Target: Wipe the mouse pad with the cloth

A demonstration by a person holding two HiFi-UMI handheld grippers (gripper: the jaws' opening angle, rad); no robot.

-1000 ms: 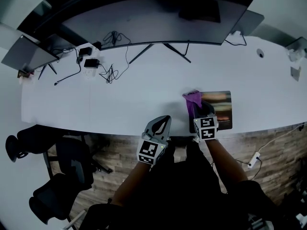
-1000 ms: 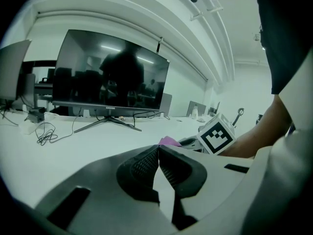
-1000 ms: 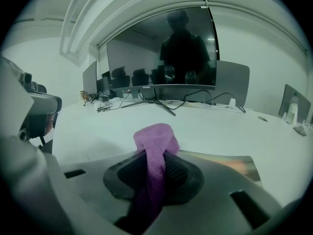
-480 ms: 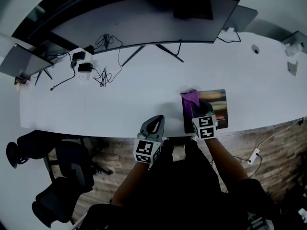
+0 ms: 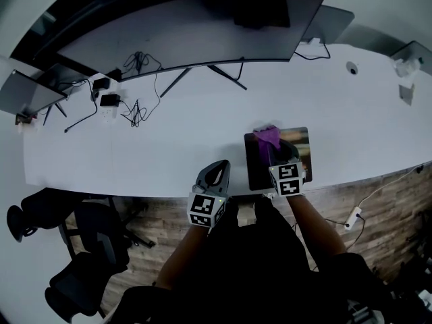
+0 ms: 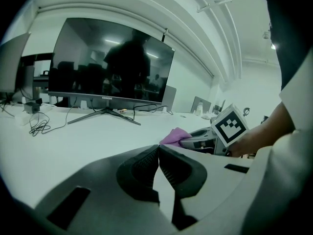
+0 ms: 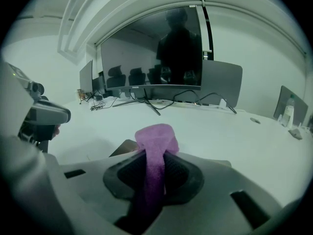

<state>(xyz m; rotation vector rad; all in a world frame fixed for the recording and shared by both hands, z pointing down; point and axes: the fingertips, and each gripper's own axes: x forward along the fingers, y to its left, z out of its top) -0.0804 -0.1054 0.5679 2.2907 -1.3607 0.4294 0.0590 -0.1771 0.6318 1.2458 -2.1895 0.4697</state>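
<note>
- Grey left gripper (image 5: 217, 170): jaws pressed together with nothing between them. It hangs idle over the near edge of the desk (image 5: 135, 154), left of the mouse pad (image 5: 256, 171) and clear of it.
- Right gripper (image 5: 275, 147): clamped on the purple cloth (image 5: 268, 136), and sitting over the pad's near-middle area.
- Cloth: a folded strip running up through the jaws, with a bunched end beyond the tips. Its long axis follows the gripper and points away from the person, toward the monitor (image 5: 189, 25). The bunched end lies at the pad's far-left part.
- Mouse pad: dark and flat on the desk, just inside the near edge, with its sides roughly square to that edge. It looks nearly square from the head view, so its long axis cannot be fixed.
- Judgement, step in hand: wiping stroke. The gripper should be kept low so the bunched end presses flat, not the jaw tips. Strokes should overlap from edge to edge.
- Risk, judged: nothing pins the pad, so a hard drag may slide it. The idle gripper could steady a corner.
</note>
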